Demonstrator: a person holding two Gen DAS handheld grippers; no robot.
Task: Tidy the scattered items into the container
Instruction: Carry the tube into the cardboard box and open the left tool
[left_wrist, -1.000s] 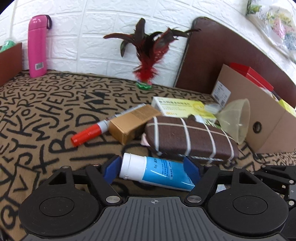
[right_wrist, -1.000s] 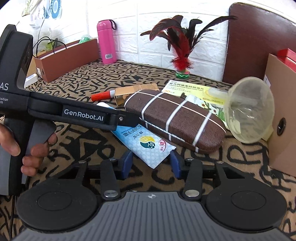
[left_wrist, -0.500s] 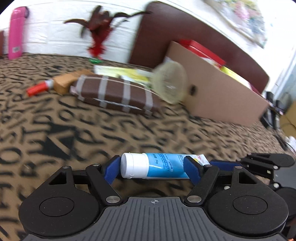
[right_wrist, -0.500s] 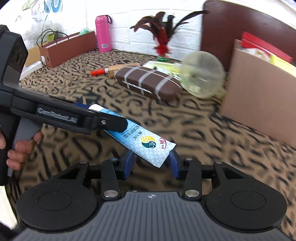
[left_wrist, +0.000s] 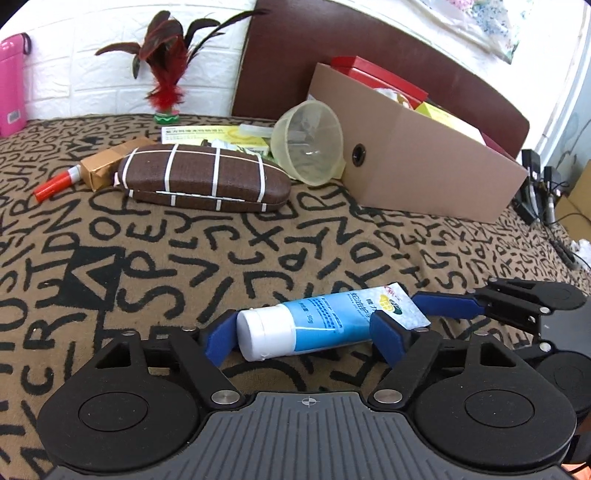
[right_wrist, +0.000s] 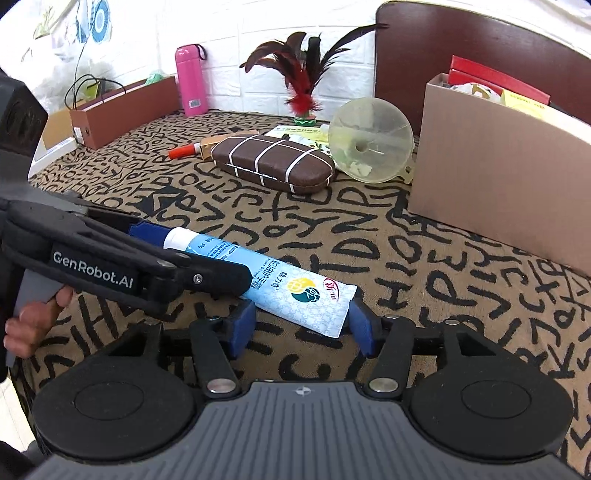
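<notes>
A blue-and-white tube (left_wrist: 325, 321) with a white cap hangs just above the letter-print cloth, held between both grippers. My left gripper (left_wrist: 306, 332) is shut on its cap end. My right gripper (right_wrist: 303, 325) has the tube's flat crimped end (right_wrist: 306, 306) between its blue pads. Its jaws are opening and the pads stand just off the edges. The open cardboard box (left_wrist: 424, 170) with several items inside stands at the back right. A hand (right_wrist: 33, 321) grips the left gripper's handle.
Beside the box lie a brown checked case (left_wrist: 199, 177), a clear funnel (left_wrist: 308, 142), a red-capped marker (left_wrist: 53, 184), a small brown carton (left_wrist: 99, 168) and a yellow-green packet (left_wrist: 199, 133). A feather shuttlecock (left_wrist: 166, 85) and pink bottle (right_wrist: 192, 85) stand by the wall.
Both grippers carried the tube away from the brown case, and the cardboard box now fills more of the view. The right gripper's pads have parted from the tube's flat end.
</notes>
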